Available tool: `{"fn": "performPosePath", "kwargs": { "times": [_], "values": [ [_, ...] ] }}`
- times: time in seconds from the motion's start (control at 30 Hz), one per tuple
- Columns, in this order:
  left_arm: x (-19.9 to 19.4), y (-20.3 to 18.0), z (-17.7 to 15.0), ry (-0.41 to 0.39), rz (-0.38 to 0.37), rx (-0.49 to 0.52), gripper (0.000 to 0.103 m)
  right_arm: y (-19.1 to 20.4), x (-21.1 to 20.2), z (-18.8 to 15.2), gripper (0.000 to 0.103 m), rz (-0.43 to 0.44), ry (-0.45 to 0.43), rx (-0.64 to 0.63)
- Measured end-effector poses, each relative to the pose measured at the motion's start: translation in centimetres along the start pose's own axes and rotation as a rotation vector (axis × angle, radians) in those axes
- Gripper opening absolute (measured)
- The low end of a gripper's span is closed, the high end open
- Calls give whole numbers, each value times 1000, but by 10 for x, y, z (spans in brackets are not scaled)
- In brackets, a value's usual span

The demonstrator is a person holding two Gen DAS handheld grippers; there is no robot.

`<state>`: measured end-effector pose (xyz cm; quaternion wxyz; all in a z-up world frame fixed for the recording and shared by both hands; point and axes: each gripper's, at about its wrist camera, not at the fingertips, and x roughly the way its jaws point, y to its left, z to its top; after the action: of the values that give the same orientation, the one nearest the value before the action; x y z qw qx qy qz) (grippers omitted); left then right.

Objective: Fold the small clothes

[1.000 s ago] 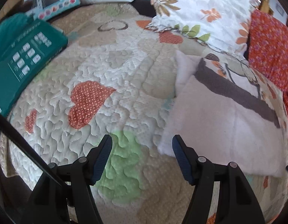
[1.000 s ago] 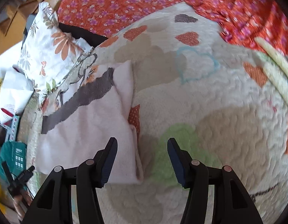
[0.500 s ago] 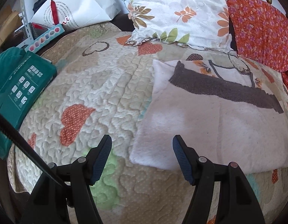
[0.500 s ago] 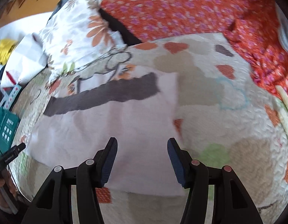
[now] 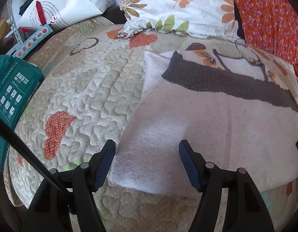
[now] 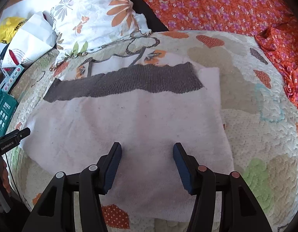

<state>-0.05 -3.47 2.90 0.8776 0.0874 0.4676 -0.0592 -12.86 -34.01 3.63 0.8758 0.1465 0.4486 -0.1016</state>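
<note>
A pale pink knitted garment [image 5: 207, 127] [image 6: 141, 119] with a dark grey band [image 6: 129, 83] lies flat on the quilted bedspread [image 5: 87, 89]. My left gripper [image 5: 147, 154] hovers open over the garment's near left corner, nothing between its pads. My right gripper [image 6: 147, 154] stands open above the garment's near middle, its fingers empty too. The tip of the left gripper [image 6: 17, 137] shows at the left edge of the right wrist view, beside the garment's left side.
A floral pillow [image 5: 180, 5] and an orange flowered cloth [image 6: 216, 5] lie behind the garment. A green box [image 5: 9, 96], a white paper bag [image 5: 60, 9] and a strip of coloured dots [image 5: 31, 40] sit at the left. Bare quilt [image 6: 265, 135] stretches right of the garment.
Both grippers have swung in over the garment: the left one from the bare quilt toward its left corner, the right one from its right edge to its middle. Both stayed open.
</note>
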Motion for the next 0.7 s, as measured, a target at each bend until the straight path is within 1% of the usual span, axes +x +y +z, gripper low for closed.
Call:
{"fn": "performPosePath", "kwargs": {
  "times": [0.17, 0.37, 0.7],
  "values": [
    [9, -5, -3, 16, 25, 24, 70, -4, 1, -2, 62, -5, 9, -3],
    [9, -3, -6, 17, 34, 33, 72, -16, -2, -7, 62, -8, 19, 11],
    [8, 9, -14, 21, 38, 14, 77, -22, -12, -18, 62, -42, 18, -9]
  ]
}}
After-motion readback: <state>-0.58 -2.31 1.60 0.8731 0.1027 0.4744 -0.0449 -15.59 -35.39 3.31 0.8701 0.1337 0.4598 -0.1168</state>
